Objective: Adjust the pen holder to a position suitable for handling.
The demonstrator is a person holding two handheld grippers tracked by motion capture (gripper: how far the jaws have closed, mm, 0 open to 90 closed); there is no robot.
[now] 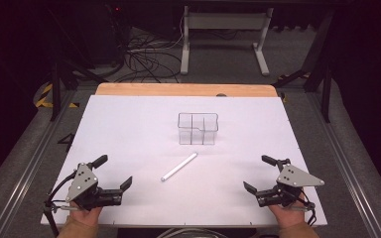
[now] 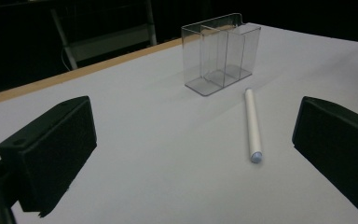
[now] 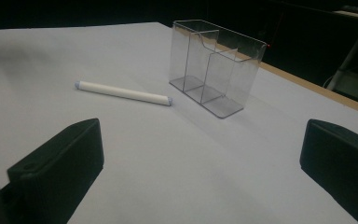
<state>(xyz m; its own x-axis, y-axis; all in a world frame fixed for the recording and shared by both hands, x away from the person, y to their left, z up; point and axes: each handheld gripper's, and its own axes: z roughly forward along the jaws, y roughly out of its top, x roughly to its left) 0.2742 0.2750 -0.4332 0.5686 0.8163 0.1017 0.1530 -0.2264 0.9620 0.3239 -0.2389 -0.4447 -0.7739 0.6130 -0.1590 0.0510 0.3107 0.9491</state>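
- The left gripper [image 1: 114, 172] rests at the near left of the white table [image 1: 129, 129], jaws spread wide with nothing between them.
- A white cylindrical stick [image 1: 179, 166] lies flat on the table near the middle, slanted, apart from both grippers.
- Just beyond the stick stands a clear plastic organizer [image 1: 198, 128], upright, divided into compartments, all looking empty.
- The right gripper [image 1: 259, 172] sits at the near right, jaws likewise parted and grasping nothing.
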